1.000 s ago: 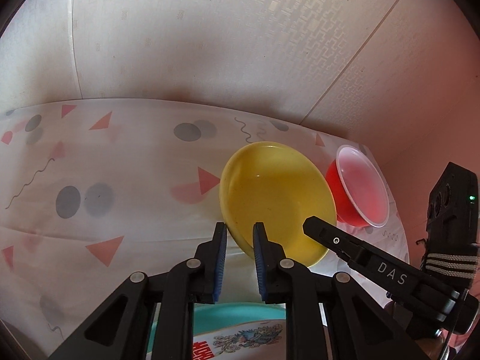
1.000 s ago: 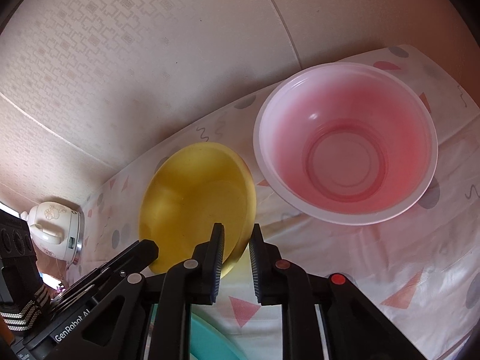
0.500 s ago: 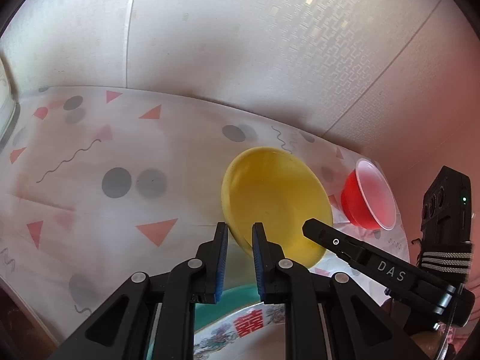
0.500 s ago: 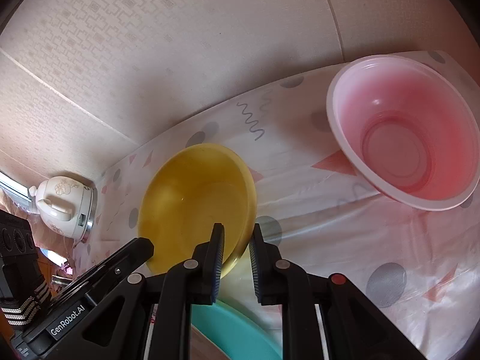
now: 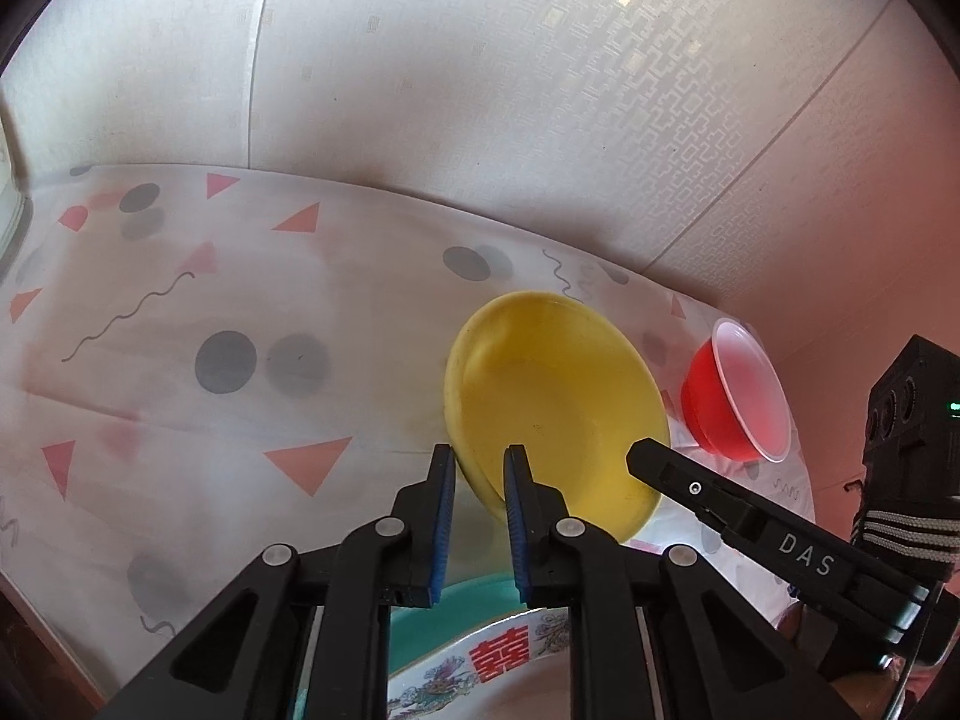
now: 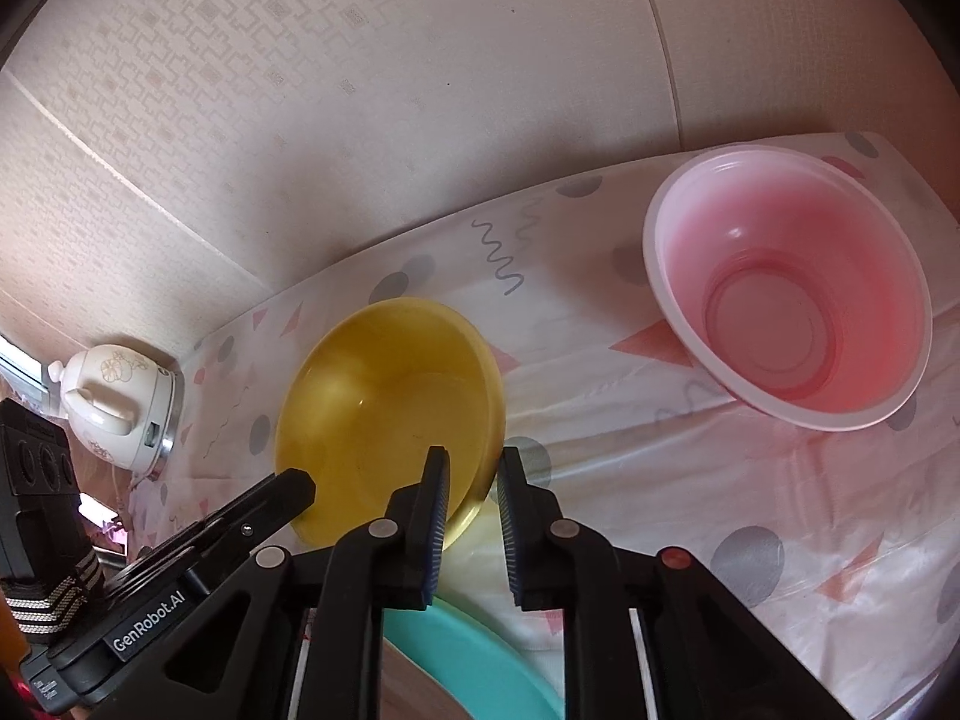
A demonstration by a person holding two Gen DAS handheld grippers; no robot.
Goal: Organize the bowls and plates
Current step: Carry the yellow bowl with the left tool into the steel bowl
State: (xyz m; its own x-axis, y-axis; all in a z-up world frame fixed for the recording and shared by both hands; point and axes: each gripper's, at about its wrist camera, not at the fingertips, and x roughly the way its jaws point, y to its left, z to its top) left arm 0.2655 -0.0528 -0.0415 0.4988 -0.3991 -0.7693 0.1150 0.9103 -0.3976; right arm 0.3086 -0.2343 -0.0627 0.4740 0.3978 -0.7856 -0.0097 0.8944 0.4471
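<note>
Plates and bowls are only partly sorted, by my reading. Nearest to me, under both grippers, a teal plate [image 5: 462,597] sits at the counter's front edge with a white plate [image 5: 510,669] bearing a red character on top of it; that pair looks like the start of a stack.

Just beyond, the yellow bowl [image 5: 555,414] is held by both tools at once. My left gripper [image 5: 478,495] pinches its near left rim, one pad outside the wall and one inside. My right gripper [image 6: 471,501] has just been closing and is now pressed nearly together on the near right rim, with the thin wall between the pads. The bowl appears tilted and raised off the patterned cloth, though the fisheye view makes its clearance hard to judge. It lies directly ahead of both sets of fingertips, touching them.

Farther off to the right, the red bowl [image 6: 786,294] stands upright and alone on the counter [image 5: 240,420], well apart from either gripper. A white electric pot [image 6: 117,408] stands at the far left by the wall.

Judgement: the yellow bowl is not yet set down anywhere, and the red bowl is untouched. Both remain to be placed.
</note>
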